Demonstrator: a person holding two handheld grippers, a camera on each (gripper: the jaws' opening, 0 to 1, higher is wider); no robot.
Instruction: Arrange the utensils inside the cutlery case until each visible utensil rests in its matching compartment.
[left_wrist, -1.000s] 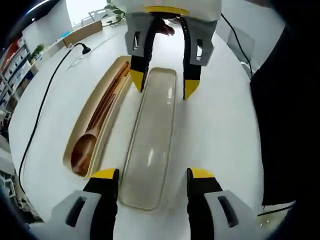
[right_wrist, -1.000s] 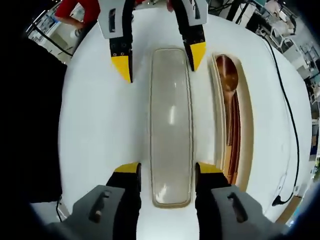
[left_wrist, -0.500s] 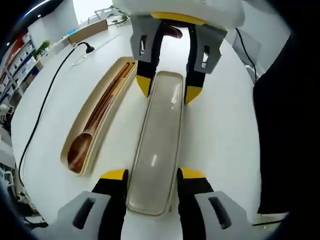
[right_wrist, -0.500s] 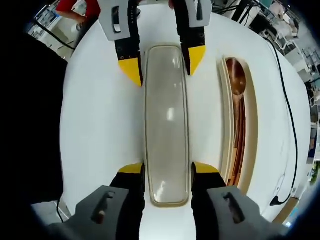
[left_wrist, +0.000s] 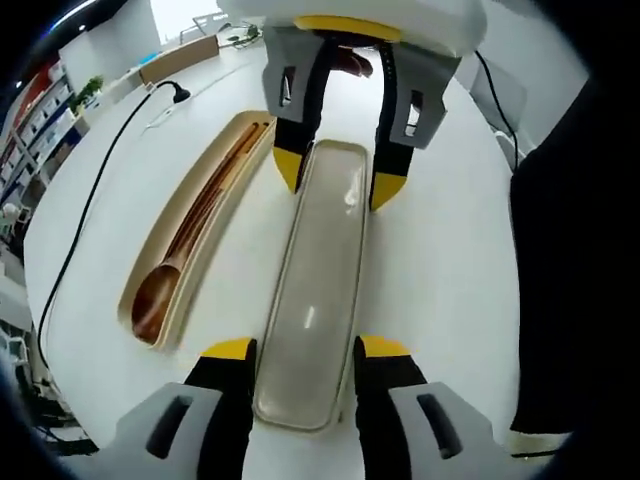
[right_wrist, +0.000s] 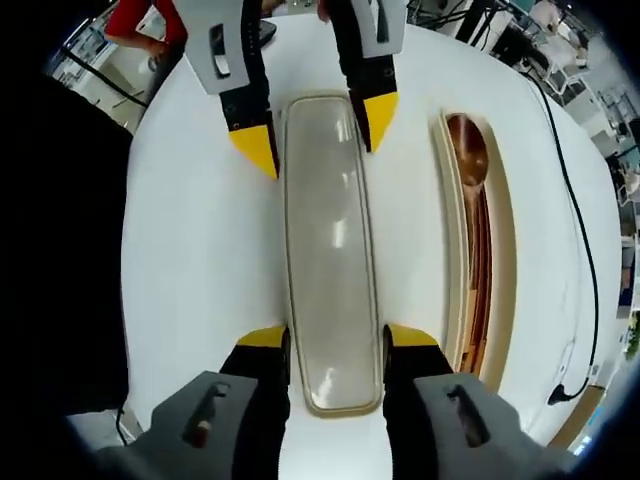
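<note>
1. Now both grippers bracket the translucent lid (left_wrist: 312, 290) of the cutlery case, one at each end; a second ago their yellow-tipped fingers stood wide apart of its long edges, and since then they have closed in.

2. Seen from the left gripper view, the left gripper (left_wrist: 303, 348) has its fingers pressed against the near end of the lid, clenched on it from both sides. The right gripper (left_wrist: 332, 180) reaches in from the far side and pinches the opposite end in the same way.

3. The right gripper view tells the same story mirrored: the right gripper (right_wrist: 335, 336) clamps the near end of the lid (right_wrist: 325, 250), and the left gripper (right_wrist: 316, 125) closes on the far end, its tips touching the rim.

4. The tray half of the case (left_wrist: 150, 295) lies open on the white counter (left_wrist: 440, 260), just beside the lid and roughly parallel with it. A wooden spoon (left_wrist: 165, 290) rests inside, bowl toward the near end, with what looks like wooden chopsticks (left_wrist: 222, 180) lying alongside its handle.

5. Judging from this, the utensils already sit in their tray, and the two-ended grip suggests the lid is about to be lifted. Whether it has left the counter yet cannot be told.

6. A black cable (left_wrist: 95, 200) runs along the counter's edge, well apart from the case.
</note>
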